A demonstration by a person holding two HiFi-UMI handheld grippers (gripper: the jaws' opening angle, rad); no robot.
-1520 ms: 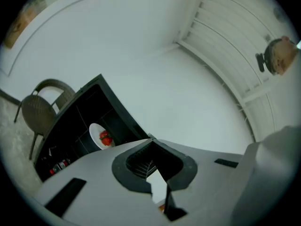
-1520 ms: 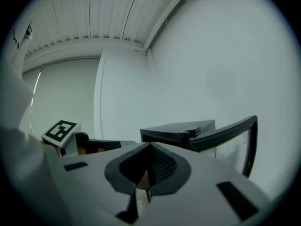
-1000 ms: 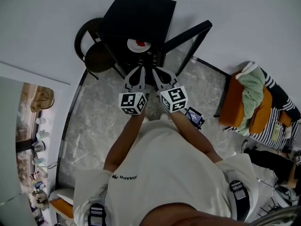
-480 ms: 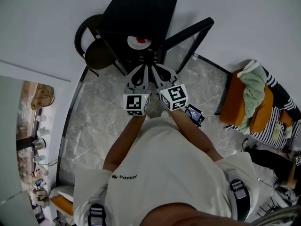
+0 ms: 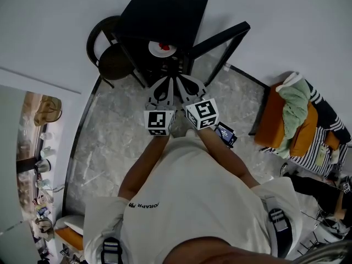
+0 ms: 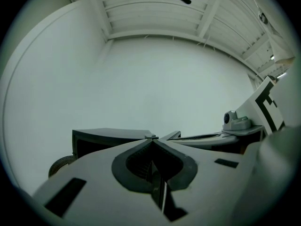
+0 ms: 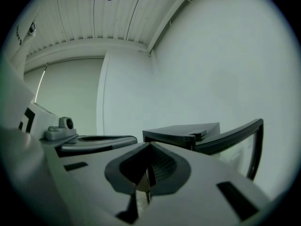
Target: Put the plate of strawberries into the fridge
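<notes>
A white plate of red strawberries (image 5: pixel 163 49) sits in the open front of the small black fridge (image 5: pixel 165 12), whose door (image 5: pixel 221 42) stands swung out to the right. My left gripper (image 5: pixel 171 80) and right gripper (image 5: pixel 180 80) are held side by side just in front of the fridge opening, short of the plate. Both are shut with nothing between the jaws. In the left gripper view the gripper (image 6: pixel 153 142) points over the fridge top (image 6: pixel 108 135). In the right gripper view the gripper (image 7: pixel 150 146) faces the fridge (image 7: pixel 183 133) and its door (image 7: pixel 237 134). The plate is hidden in both gripper views.
A round black chair (image 5: pixel 113 62) stands against the fridge's left side. An orange seat piled with clothes (image 5: pixel 291 120) is at the right. White walls run behind the fridge. The floor is grey marble-patterned tile (image 5: pixel 110 142). A small dark device (image 5: pixel 226 135) hangs by the person's right forearm.
The left gripper has shifted slightly right, closer to the right one, and its marker cube has turned a little. Both stay shut before the fridge.
</notes>
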